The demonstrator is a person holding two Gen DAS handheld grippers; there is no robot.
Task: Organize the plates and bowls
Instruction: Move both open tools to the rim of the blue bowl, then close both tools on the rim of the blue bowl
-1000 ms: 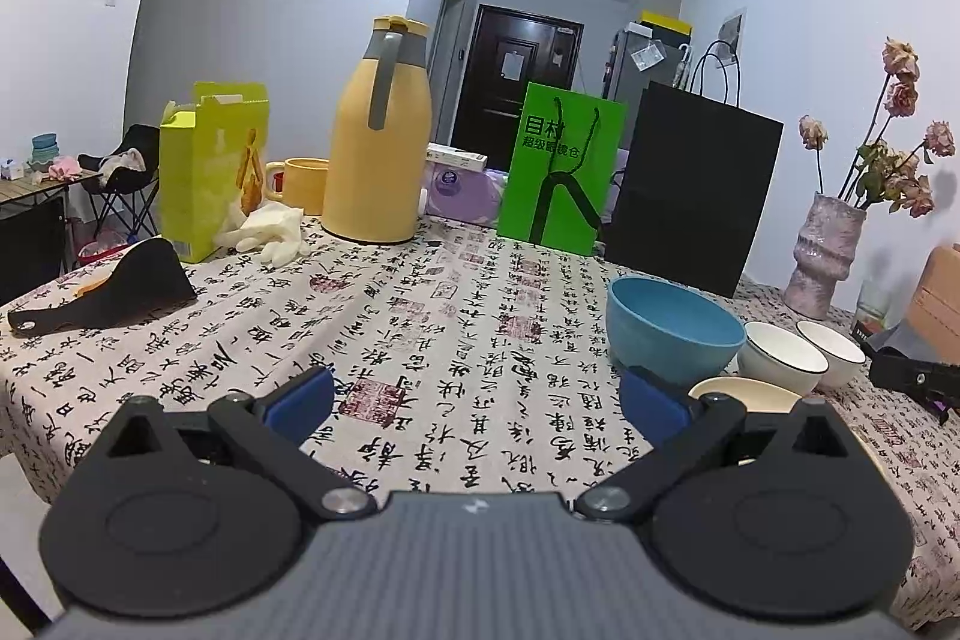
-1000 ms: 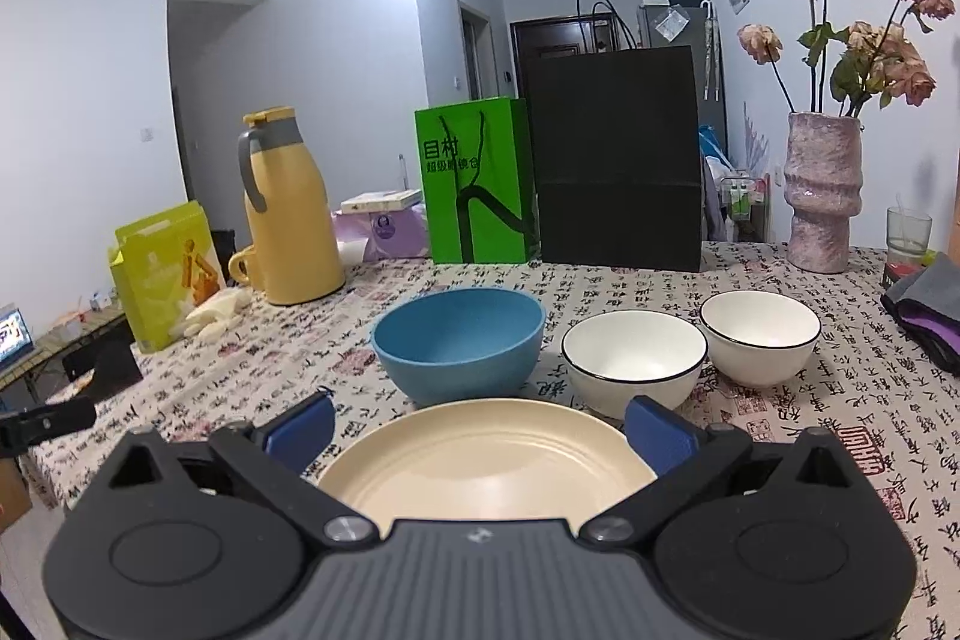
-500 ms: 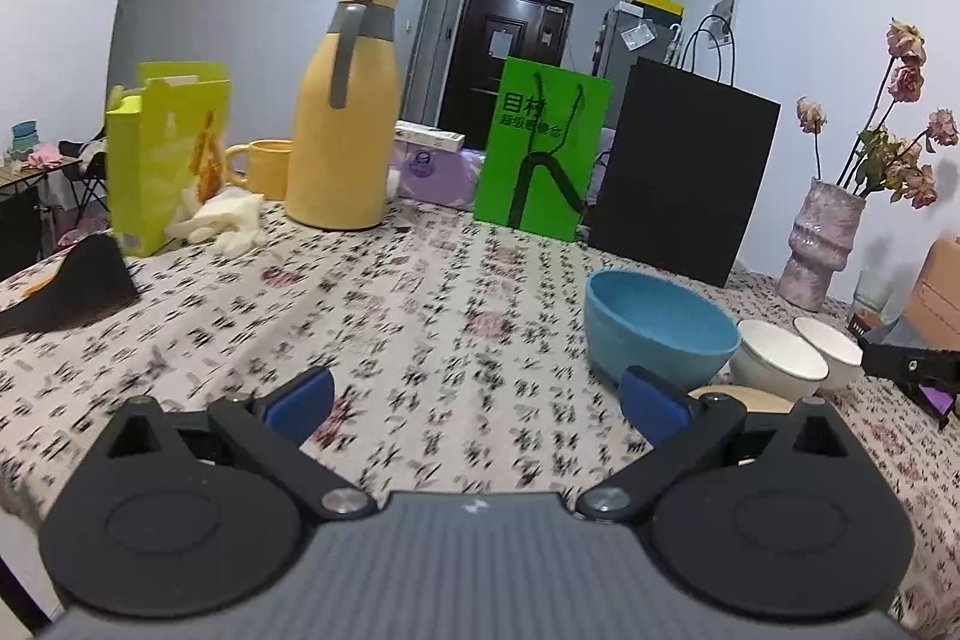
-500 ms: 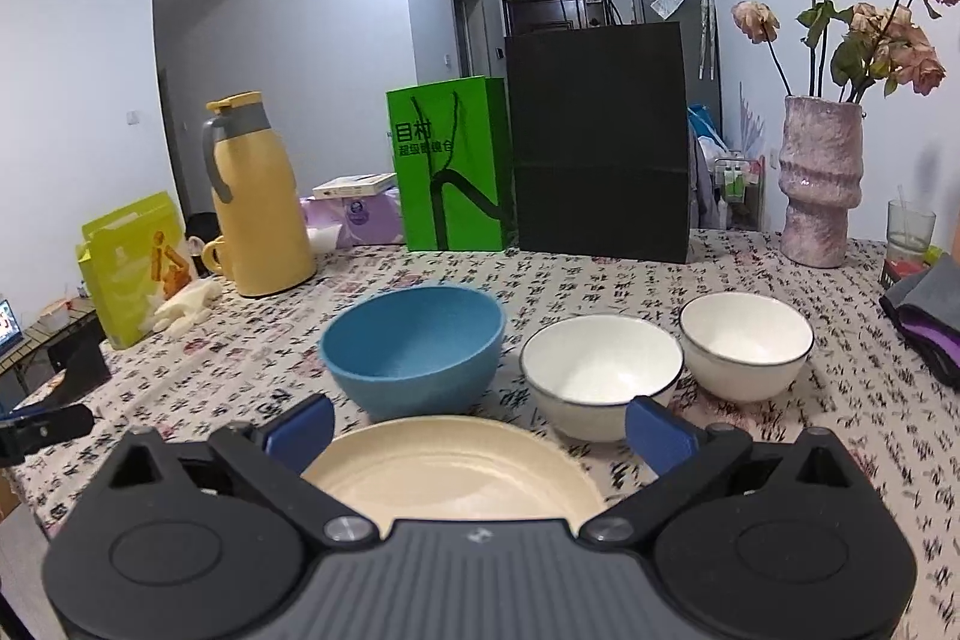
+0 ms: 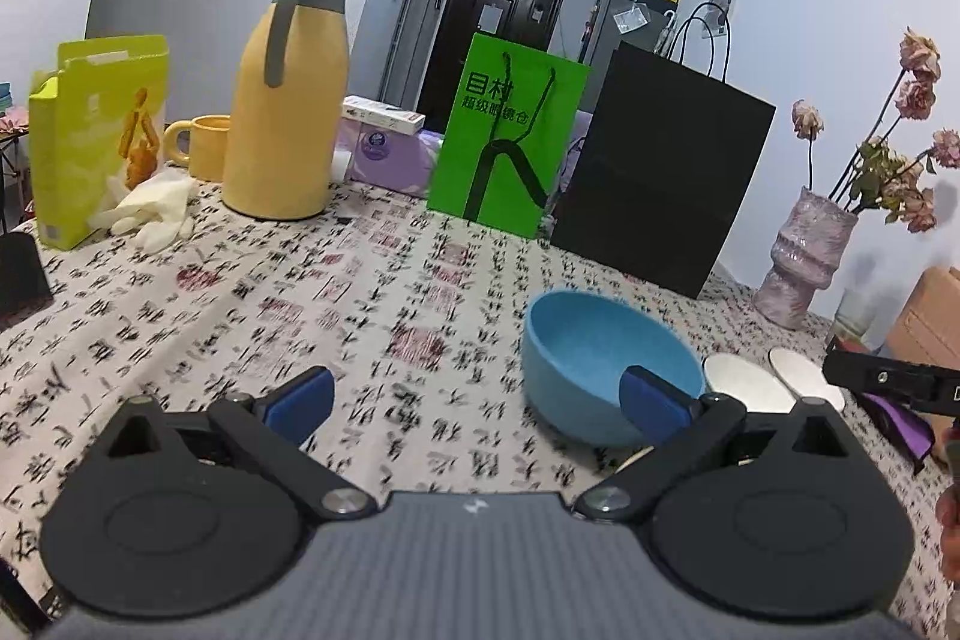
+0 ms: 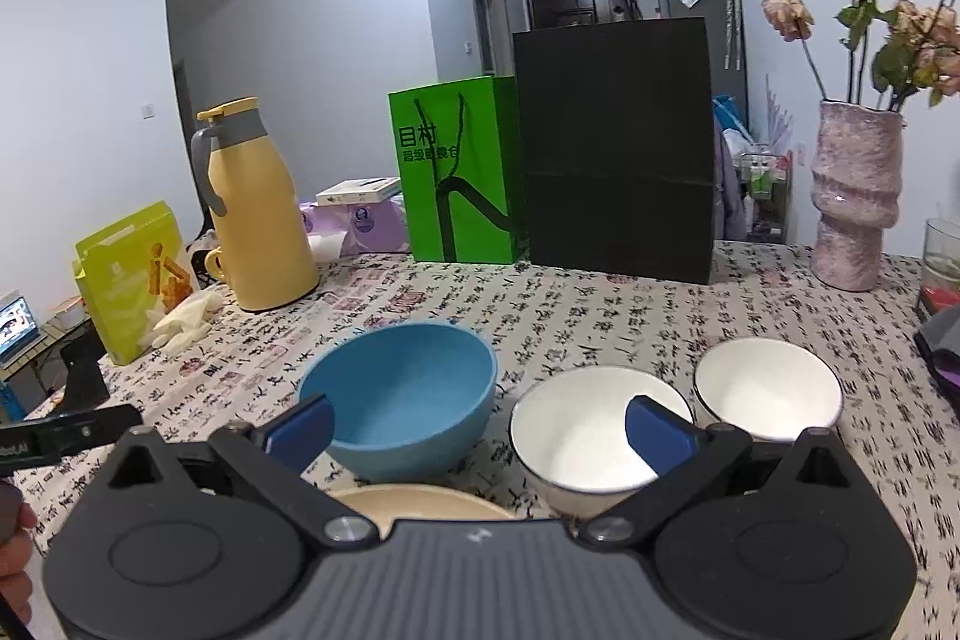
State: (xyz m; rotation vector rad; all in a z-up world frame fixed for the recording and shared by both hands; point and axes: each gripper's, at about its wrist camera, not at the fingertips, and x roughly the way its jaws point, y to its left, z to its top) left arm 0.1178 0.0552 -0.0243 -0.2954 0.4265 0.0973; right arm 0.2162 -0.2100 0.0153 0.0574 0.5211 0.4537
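Note:
A blue bowl (image 6: 402, 388) (image 5: 594, 364) stands on the patterned tablecloth. To its right sit two white bowls with dark rims, one near (image 6: 585, 442) (image 5: 741, 382) and one further right (image 6: 768, 388) (image 5: 801, 370). A cream plate (image 6: 420, 502) lies just under my right gripper (image 6: 477, 424), which is open and holds nothing. My left gripper (image 5: 474, 397) is open too, with its right finger in front of the blue bowl's rim.
At the back stand a yellow thermos (image 5: 288, 100), a yellow mug (image 5: 201, 145), a lime box (image 5: 90, 130), white gloves (image 5: 150, 214), a green bag (image 5: 510, 136), a black bag (image 5: 654, 172) and a pink vase (image 6: 855, 202) with flowers. A glass (image 6: 942, 250) stands far right.
Both grippers have moved forward over the table toward the bowls. The plate has slipped lower under the right gripper. Both stay open.

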